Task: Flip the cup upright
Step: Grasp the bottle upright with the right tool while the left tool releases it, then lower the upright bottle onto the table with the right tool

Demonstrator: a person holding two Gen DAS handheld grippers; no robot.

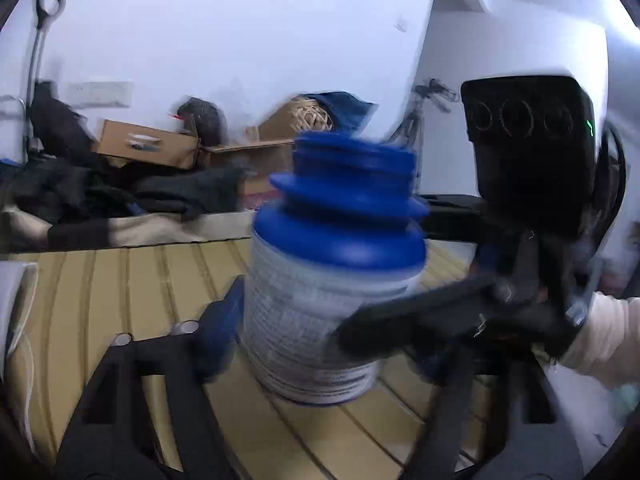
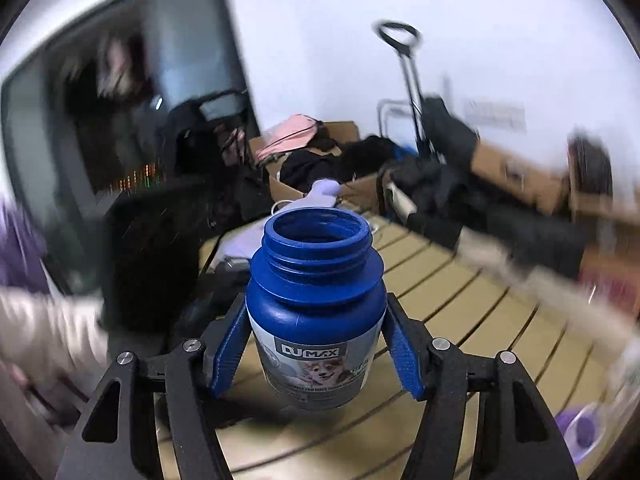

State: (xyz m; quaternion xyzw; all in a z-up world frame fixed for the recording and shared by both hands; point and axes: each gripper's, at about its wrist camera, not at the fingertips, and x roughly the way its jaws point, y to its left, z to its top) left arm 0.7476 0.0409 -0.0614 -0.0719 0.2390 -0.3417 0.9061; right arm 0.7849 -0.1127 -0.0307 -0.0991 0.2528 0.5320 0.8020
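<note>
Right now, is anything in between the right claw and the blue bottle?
No. The right claw already has its blue fingers pressed on both sides of the blue bottle, which stands mouth-up over the slatted table. Nothing visible sits between them.

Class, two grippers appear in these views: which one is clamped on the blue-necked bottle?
The right gripper: its blue pads press both sides of the bottle. The left gripper merely flanks it, open.

White wall [image 1: 220, 40], slatted wooden table [image 2: 460, 292], cardboard boxes [image 1: 148, 142] behind.
</note>
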